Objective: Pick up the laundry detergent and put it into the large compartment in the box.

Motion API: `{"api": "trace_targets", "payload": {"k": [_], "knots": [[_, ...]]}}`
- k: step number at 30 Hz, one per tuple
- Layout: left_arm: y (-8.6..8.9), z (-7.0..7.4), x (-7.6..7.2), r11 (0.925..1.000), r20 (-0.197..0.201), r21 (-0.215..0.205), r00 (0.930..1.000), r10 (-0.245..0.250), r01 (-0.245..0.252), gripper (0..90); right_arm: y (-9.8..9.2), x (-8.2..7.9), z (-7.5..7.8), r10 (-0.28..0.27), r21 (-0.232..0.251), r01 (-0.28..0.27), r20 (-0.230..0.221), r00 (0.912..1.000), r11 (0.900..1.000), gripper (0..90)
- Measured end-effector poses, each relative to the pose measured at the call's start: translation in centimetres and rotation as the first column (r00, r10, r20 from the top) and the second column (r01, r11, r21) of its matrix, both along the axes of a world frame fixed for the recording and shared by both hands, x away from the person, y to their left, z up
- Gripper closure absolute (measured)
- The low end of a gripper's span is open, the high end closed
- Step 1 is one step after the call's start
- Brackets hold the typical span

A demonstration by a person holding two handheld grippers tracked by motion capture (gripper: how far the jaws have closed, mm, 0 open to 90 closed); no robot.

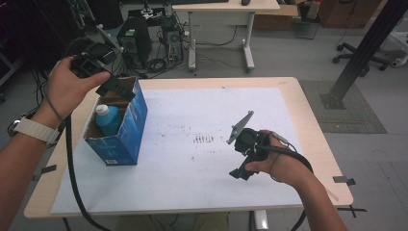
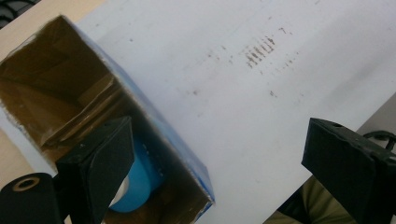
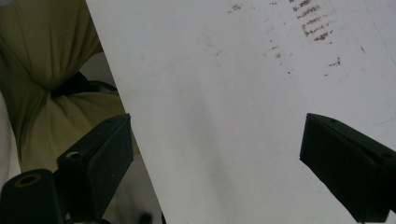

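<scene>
An open blue cardboard box stands at the left of the white sheet, and a light blue bottle with a white cap sits inside it. My left gripper hangs just above the box's far left corner, held by a hand with a watch strap. In the left gripper view its jaws stand wide apart, with the box and the bottle below them. My right gripper rests low over the sheet at the right. Its jaws are spread wide in the right gripper view, nothing between them.
The white sheet covers most of the wooden table and has small brown marks at its middle. Beyond the table stand a computer tower, cables, a second desk and a black post.
</scene>
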State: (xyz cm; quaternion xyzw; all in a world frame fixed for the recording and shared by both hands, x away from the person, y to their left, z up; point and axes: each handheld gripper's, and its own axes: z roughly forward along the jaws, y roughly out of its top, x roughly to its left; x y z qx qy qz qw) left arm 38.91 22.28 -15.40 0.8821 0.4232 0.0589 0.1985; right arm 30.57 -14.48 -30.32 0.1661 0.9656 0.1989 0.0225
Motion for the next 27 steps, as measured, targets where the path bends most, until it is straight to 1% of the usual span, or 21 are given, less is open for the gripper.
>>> {"api": "trace_targets", "payload": {"k": [8, 11, 16, 18, 21, 24, 27], "knots": [[-1.2, 0.0, -0.5, 0.9987, 0.009, -0.008, 0.9987, -0.051, 0.051, 9.4, 0.0, 0.1, -0.1, -0.001, 0.001, 0.001, -0.001, 1.0, 1.0, 9.7], [-1.5, -0.1, -0.7, 0.998, 0.014, -0.008, 0.9979, -0.063, 0.063, 9.4, 0.1, 0.1, 0.0, 0.001, 0.001, -0.001, 0.002, 1.0, 1.0, 9.7], [-2.0, -0.2, -1.1, 0.9951, 0.019, -0.008, 0.995, -0.098, 0.099, 9.4, 0.1, 0.0, 0.1, 0.001, 0.004, -0.001, 0.004, 1.0, 1.0, 9.7], [-2.3, -0.3, -1.2, 0.9944, 0.018, -0.002, 0.9943, -0.105, 0.105, 9.4, 0.2, 0.0, 0.1, 0.001, 0.002, -0.001, 0.003, 1.0, 1.0, 9.7], [-2.7, -0.4, -1.4, 0.9921, 0.019, 0.0, 0.9919, -0.125, 0.125, 9.4, 0.2, 0.0, 0.0, 0.003, 0.005, -0.003, 0.003, 1.0, 1.0, 9.7], [-3.2, -0.6, -1.6, 0.9884, 0.019, 0.01, 0.9882, -0.152, 0.152, 9.4, 0.3, 0.0, 0.0, 0.002, 0.003, -0.002, 0.003, 1.0, 1.0, 9.7], [-3.5, -0.8, -1.8, 0.9848, 0.021, 0.01, 0.9846, -0.174, 0.174, 9.4, 0.3, 0.0, 0.0, 0.003, 0.005, -0.003, 0.004, 1.0, 1.0, 9.7]]}}
